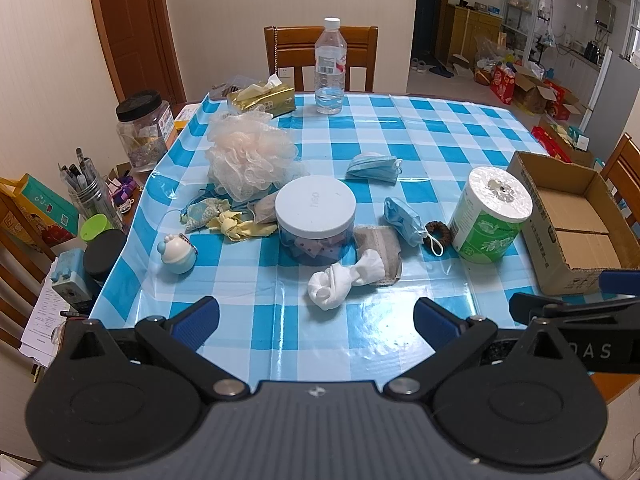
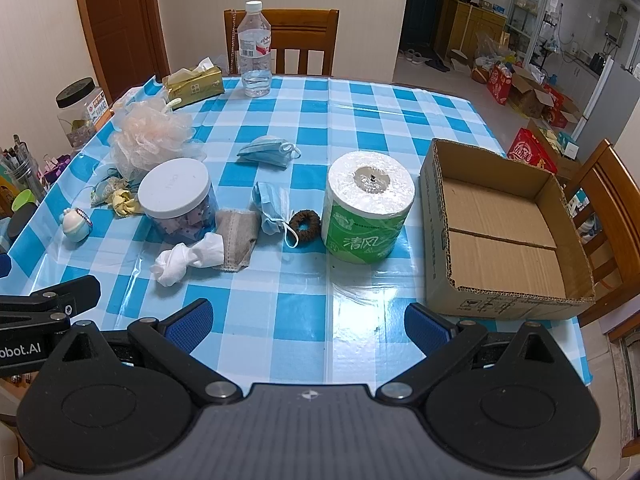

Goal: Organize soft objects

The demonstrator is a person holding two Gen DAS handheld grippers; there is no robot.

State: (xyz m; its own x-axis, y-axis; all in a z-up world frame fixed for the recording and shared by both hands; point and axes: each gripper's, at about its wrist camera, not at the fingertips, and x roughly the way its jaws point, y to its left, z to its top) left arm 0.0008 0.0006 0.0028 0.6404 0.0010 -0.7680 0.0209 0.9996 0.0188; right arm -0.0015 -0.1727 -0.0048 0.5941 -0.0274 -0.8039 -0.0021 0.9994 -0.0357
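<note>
A tabletop (image 2: 360, 120) covered in a blue and white checked cloth is seen from two grippers held low at its near edge. The left gripper (image 1: 316, 320) and the right gripper (image 2: 306, 320) are both spread wide, with nothing held. Soft things are scattered across the middle: a peach bath pouf (image 2: 150, 136), two blue face masks (image 2: 270, 150) (image 2: 272, 206), a white sock (image 2: 188, 262) lying on a grey cloth (image 2: 240, 236), and a brown hair tie (image 2: 305, 222). A toilet roll (image 2: 368, 204) stands upright just left of an open cardboard box (image 2: 504, 232) at the right edge. A white-lidded jar (image 2: 176, 196) sits among the soft things.
</note>
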